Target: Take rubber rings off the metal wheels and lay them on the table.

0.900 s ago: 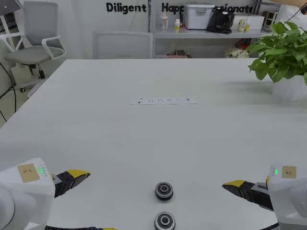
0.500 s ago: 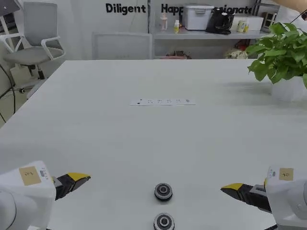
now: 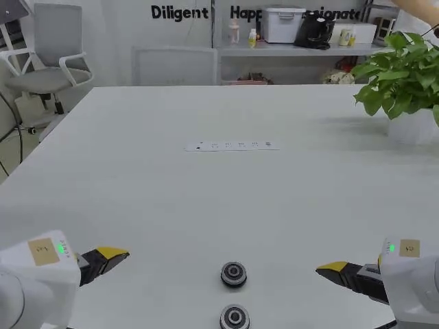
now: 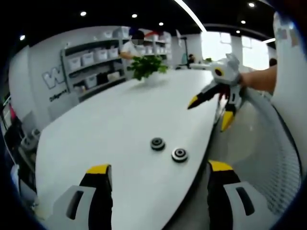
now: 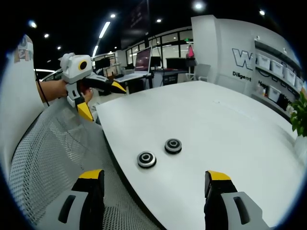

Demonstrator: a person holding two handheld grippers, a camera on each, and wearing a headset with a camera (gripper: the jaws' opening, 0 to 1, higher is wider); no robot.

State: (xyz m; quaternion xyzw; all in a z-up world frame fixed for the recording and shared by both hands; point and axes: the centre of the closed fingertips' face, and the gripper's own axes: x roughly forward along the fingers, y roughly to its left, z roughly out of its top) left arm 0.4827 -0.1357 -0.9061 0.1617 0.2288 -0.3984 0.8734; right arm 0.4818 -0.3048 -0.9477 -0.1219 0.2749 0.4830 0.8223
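Observation:
Two metal wheels with black rubber rings lie flat near the table's front edge, the farther wheel (image 3: 234, 273) (image 4: 157, 143) (image 5: 173, 145) and the nearer wheel (image 3: 235, 317) (image 4: 180, 154) (image 5: 147, 159). My left gripper (image 4: 159, 168) (image 5: 105, 101) is open at the left of the wheels, well apart from them, with one yellow-tipped finger (image 3: 112, 256) over the table. Open too is my right gripper (image 5: 154, 175) (image 4: 208, 115), on the right at a like distance, its finger (image 3: 333, 268) pointing at the wheels. Nothing is held in either.
A white power strip (image 3: 233, 145) lies mid-table. A potted plant (image 3: 405, 82) stands at the far right. Chairs (image 3: 175, 65) and a shelf (image 3: 295, 46) sit beyond the far edge. The white table (image 3: 171, 205) is bare around the wheels.
Both grippers have sunk a little toward the table's near edge; the left one's lower finger has left the head view. The wheels have not moved.

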